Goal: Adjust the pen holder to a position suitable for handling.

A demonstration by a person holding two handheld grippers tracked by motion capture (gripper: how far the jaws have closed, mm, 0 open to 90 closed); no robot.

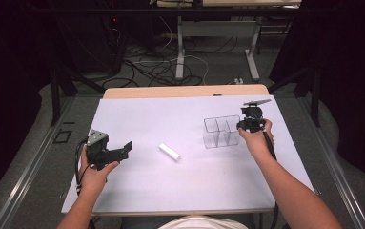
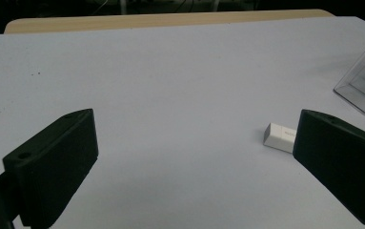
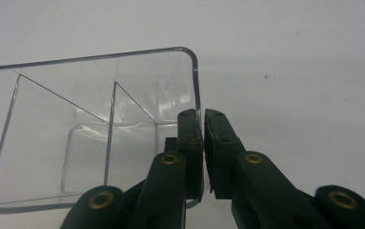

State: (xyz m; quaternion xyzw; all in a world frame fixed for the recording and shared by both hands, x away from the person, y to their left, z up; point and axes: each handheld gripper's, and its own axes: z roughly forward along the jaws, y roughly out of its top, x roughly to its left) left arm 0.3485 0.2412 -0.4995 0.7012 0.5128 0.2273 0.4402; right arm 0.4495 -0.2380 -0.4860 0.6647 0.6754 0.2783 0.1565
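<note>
Your right gripper has its jaws pinching the end wall of the clear divided box, which looks light, stiff, slippery, so keep hold low on that thin wall.

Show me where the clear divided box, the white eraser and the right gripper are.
clear divided box (image 1: 220,132), high view, front wall.
white eraser (image 1: 169,151), high view, middle of its top face.
right gripper (image 3: 203,125), right gripper view, between its fingertips, clamped on the box's side wall.

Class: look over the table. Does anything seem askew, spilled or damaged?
Nothing stands out. The clear box stands upright, unbroken, its end wall pinched by the right gripper. The white block lies slantwise on the sheet, intact.
</note>
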